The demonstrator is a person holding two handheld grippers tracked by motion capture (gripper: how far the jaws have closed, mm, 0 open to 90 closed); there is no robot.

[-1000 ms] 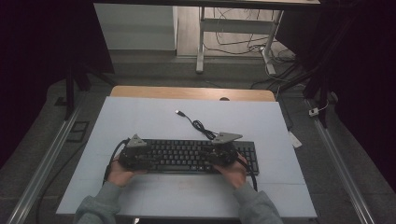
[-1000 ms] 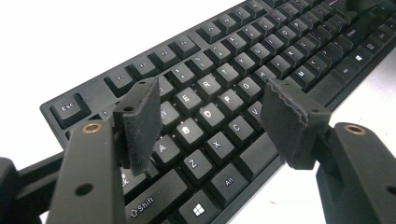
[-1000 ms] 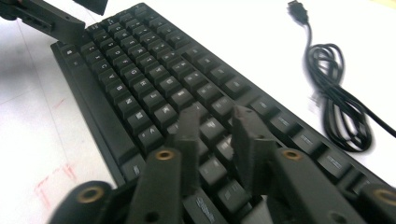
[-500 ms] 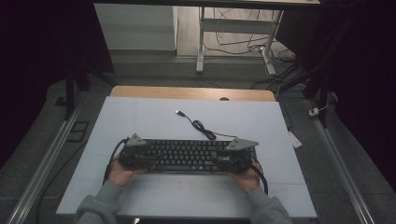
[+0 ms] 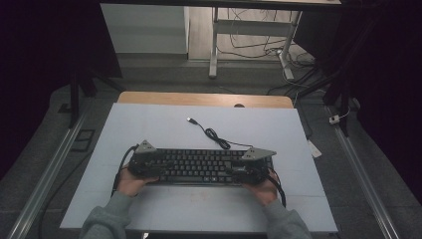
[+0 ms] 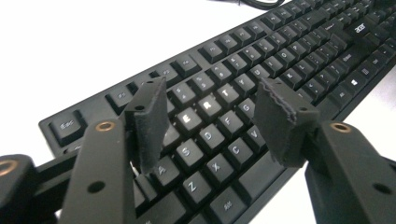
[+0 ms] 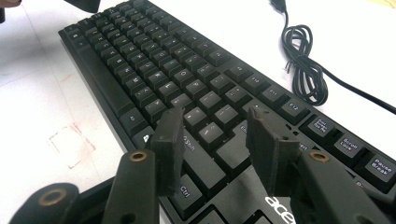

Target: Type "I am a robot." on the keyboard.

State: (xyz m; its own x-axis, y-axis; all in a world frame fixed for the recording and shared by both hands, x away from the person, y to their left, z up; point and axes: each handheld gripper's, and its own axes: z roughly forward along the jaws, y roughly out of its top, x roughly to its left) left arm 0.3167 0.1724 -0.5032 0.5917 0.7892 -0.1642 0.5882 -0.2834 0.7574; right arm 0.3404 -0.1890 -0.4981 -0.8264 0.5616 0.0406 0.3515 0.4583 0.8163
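Both grippers' jaws spread over keyboard (image 5: 199,167); coiled cable (image 5: 217,138) just behind, nothing blocking.

Keyboard (image 5: 199,167) spans table (image 5: 149,124) middle; coiled cable (image 5: 217,137) behind it; bare surface ahead and beside.

the keyboard (image 6: 261,70) looks like matt black plastic with smooth keycaps, its cable (image 7: 306,70) beside it glossy black, the table (image 5: 164,124) under it smooth pale matt, with a wooden edge (image 5: 199,98) beyond the keyboard.
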